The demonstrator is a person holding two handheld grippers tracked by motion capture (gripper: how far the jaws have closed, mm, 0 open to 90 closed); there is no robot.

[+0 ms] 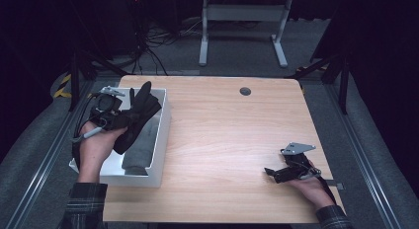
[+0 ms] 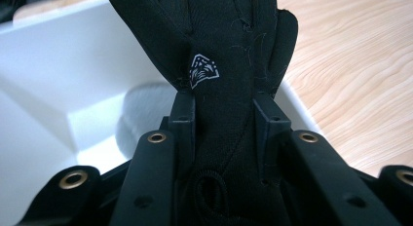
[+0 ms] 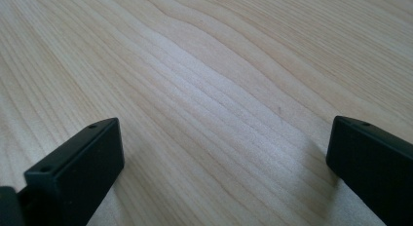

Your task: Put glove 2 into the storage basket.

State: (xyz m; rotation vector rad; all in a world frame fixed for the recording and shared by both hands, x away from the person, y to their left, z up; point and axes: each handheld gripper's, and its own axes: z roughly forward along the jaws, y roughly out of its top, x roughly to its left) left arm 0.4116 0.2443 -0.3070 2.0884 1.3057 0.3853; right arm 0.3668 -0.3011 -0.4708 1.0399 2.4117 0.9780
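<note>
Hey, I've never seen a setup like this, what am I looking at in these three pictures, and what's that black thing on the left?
A person sits at a light wooden table and holds a hand-operated black two-jaw gripper in each hand. There is no robot arm.

The high view comes from a fixed camera above the table. The other two come from small cameras riding on each gripper, looking along its jaws.

The left gripper is clamped on a black fabric glove with a small white logo, held over a white rectangular plastic bin at the table's left edge. A folded grey cloth lies inside the bin.

The right gripper rests low by the table's right edge with its jaws wide open and nothing between them; its own view looks at bare wood. A small dark round cap is set in the tabletop near the far edge.
</note>
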